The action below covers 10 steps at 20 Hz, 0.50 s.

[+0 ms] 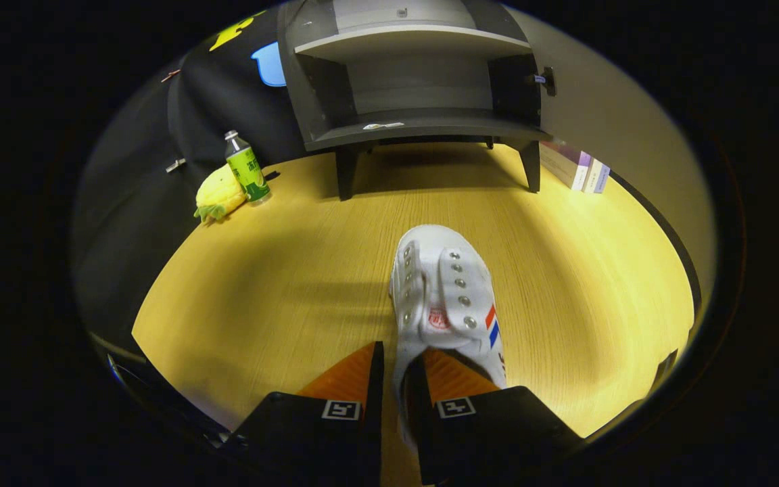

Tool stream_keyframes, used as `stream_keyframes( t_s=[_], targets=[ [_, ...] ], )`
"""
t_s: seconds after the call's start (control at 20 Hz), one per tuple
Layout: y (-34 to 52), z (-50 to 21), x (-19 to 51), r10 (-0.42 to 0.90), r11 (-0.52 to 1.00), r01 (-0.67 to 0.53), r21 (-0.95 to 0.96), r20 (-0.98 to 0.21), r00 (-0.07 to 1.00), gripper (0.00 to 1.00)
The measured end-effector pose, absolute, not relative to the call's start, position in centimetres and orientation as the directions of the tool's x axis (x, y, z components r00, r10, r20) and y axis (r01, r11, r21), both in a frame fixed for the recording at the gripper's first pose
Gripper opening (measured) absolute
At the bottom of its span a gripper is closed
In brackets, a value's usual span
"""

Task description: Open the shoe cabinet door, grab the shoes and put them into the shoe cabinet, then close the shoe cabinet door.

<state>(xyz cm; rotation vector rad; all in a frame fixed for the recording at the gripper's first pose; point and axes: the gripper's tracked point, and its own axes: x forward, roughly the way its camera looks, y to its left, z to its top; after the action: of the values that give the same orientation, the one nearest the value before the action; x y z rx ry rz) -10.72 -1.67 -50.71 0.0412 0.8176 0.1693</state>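
Far off to the left of the tongs, a yellow plush pineapple toy (219, 195) lies on the pale wood-grain tabletop (281, 284), touching a green-labelled plastic drinks bottle (246, 168) that stands upright just beside it.

At centre, the handheld two-finger gripper (396, 375) is closed to a narrow gap on the heel end of a white canvas lace-less shoe with metal eyelets and a red-and-blue side stripe (447, 297). One finger sits outside the shoe's left wall, the other appears tucked inside the opening, so the pinch seems to be on the side wall alone. Whether the sole is clear of the table cannot be told.

The shoe's long axis runs straight ahead along the fingers, heel between them, toe pointing away toward the dark grey shoe cabinet on short legs (416, 81), which stands well beyond with its door already swung open at the right and its pale shelves bare.

The carry looks to be the step in hand. It would go best with the grip kept firm, since a thin canvas wall may slip or fold, and with the toe held level and aimed at the lower shelf, raised enough to clear its front lip.

Right of the cabinet's legs, pale and purple flat boxes (575, 168) stand against the wall.
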Motion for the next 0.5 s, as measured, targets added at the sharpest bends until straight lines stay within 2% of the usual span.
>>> stream_keyframes(
  t_s=[0.3, 0.5],
  targets=[
    [-1.7, -50.9, -8.5, 0.149, 0.989, -0.115, 0.094, -0.665, 0.732, 0.23],
    [-2.0, -51.2, -7.8, 0.126, 0.992, -0.096, 0.081, -0.654, 0.746, 0.05]
  ],
)
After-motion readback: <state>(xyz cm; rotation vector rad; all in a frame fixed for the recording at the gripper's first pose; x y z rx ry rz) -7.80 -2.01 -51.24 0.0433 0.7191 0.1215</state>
